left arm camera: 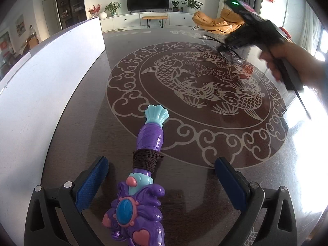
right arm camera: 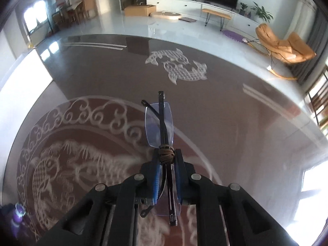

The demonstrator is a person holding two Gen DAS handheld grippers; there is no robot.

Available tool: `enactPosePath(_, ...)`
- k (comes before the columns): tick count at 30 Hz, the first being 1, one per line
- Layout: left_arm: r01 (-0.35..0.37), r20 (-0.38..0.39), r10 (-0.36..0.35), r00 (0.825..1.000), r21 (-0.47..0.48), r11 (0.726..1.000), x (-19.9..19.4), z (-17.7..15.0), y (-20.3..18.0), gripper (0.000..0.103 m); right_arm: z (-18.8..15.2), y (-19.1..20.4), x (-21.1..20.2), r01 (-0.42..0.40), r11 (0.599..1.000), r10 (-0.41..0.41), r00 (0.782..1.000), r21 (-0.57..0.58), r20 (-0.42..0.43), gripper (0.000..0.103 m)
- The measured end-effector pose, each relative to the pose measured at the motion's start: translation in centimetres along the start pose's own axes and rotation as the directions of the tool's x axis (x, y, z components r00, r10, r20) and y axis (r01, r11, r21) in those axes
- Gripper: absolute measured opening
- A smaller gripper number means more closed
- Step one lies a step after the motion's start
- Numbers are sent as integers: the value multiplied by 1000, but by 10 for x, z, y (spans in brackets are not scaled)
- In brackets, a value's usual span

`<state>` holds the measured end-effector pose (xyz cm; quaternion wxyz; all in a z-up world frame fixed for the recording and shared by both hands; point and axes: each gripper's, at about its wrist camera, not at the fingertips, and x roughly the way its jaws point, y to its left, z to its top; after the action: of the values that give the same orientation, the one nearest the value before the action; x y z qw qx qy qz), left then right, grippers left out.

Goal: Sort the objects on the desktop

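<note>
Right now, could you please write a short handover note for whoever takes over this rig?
Right gripper: shut on the folded glasses, held up off the table.
Left gripper: open, its pads either side of the purple toy wand and clear of it; the wand lies on the table with brown cord wound round it.
White box: at the table's left edge; its inside is not visible.
Done: glasses picked up.
Left: place the glasses, then grip and sort the wand.
</note>
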<state>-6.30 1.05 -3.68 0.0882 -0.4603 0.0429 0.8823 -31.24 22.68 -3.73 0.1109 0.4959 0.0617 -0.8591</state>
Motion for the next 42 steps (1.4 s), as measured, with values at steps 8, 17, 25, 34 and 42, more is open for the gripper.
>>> enactPosePath(8,-2,3,2,1000,-1,1000,-2,-2,-1,103,-157,13,-88,-29,998,27,999,56,36,14)
enactPosePath(17,-1,4,1,1000,-1,1000,-1,-2,-2,103,-276,37,-151,107,993,-112,989,53,101,27)
enactPosePath(25,0,4,0,1000,-1,1000,-1,-1,0,103,-273,44,-148,119,993,-121,984,28,128,70)
enactPosePath(34,-1,5,1,1000,0,1000,0,-1,2,103,-260,43,-135,90,992,-100,988,84,117,87)
enactPosePath(42,0,5,0,1000,-1,1000,-2,-3,2,103,-256,35,-131,88,990,-99,990,110,102,97)
